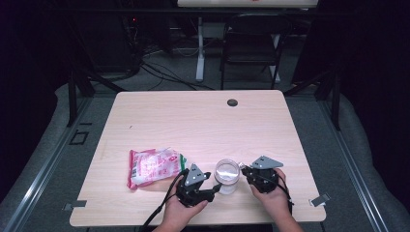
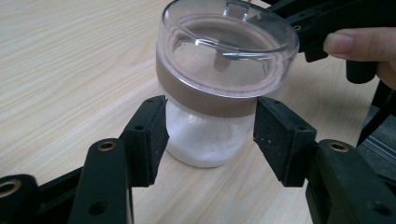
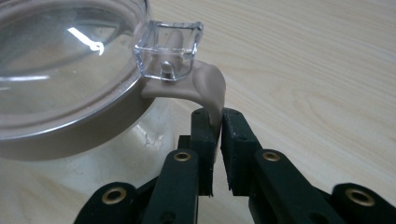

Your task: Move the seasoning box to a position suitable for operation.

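Note:
A glass jar (image 1: 226, 175) with a clear lid, a tan band and white powder inside stands near the table's front edge. In the left gripper view the jar (image 2: 224, 60) sits between the jaws of my left gripper (image 2: 210, 135). The left pad (image 2: 152, 135) lies against the glass and the right pad (image 2: 278, 140) stands a sliver off it. My left gripper (image 1: 215, 186) comes at the jar from the left, my right gripper (image 1: 243, 170) from the right. In the right gripper view, my right gripper (image 3: 217, 126) is shut on the tan latch tab (image 3: 208, 86) under the lid's clear hinge block.
A pink snack bag (image 1: 152, 166) lies flat to the left of the left hand. A small dark grommet (image 1: 232, 102) is set in the table (image 1: 193, 125) near its far edge. A black chair (image 1: 254, 43) stands beyond the table.

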